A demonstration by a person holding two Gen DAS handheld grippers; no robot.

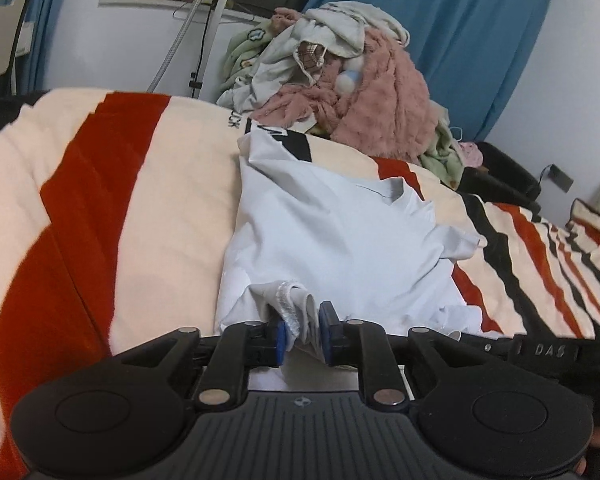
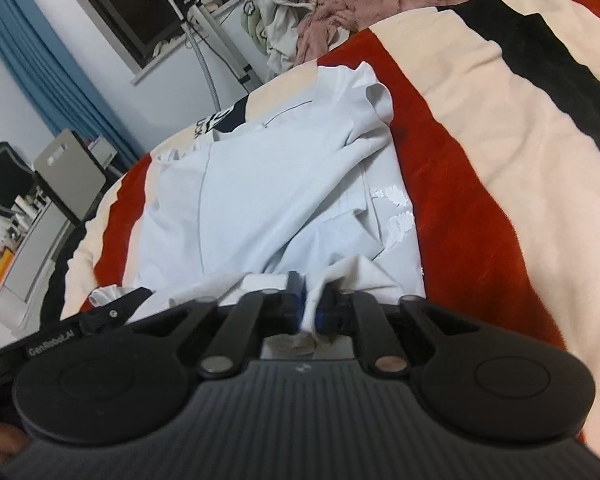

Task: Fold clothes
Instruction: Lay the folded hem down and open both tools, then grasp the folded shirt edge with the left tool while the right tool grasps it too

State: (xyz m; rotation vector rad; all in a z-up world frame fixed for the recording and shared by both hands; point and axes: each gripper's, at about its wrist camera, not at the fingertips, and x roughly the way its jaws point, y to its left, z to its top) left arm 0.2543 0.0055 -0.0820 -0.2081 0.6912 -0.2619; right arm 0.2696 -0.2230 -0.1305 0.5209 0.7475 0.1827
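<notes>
A pale blue-white shirt (image 1: pixel 332 240) lies crumpled on a striped cream, red and black blanket (image 1: pixel 148 208). My left gripper (image 1: pixel 305 330) is shut on a bunched hem edge of the shirt near its near left corner. In the right wrist view the same shirt (image 2: pixel 260 200) lies ahead, with one sleeve (image 2: pixel 374 100) at the far right. My right gripper (image 2: pixel 310 304) is shut on a fold of the shirt's near edge. The left gripper's body (image 2: pixel 112 312) shows at the lower left of the right wrist view.
A heap of unfolded clothes (image 1: pixel 340 76), pink fluffy, green and white, sits at the far end of the bed. Blue curtains (image 1: pixel 472 32) and a white wall stand behind. A metal stand (image 1: pixel 204 28) is at the back. A chair (image 2: pixel 72 172) and desk stand left of the bed.
</notes>
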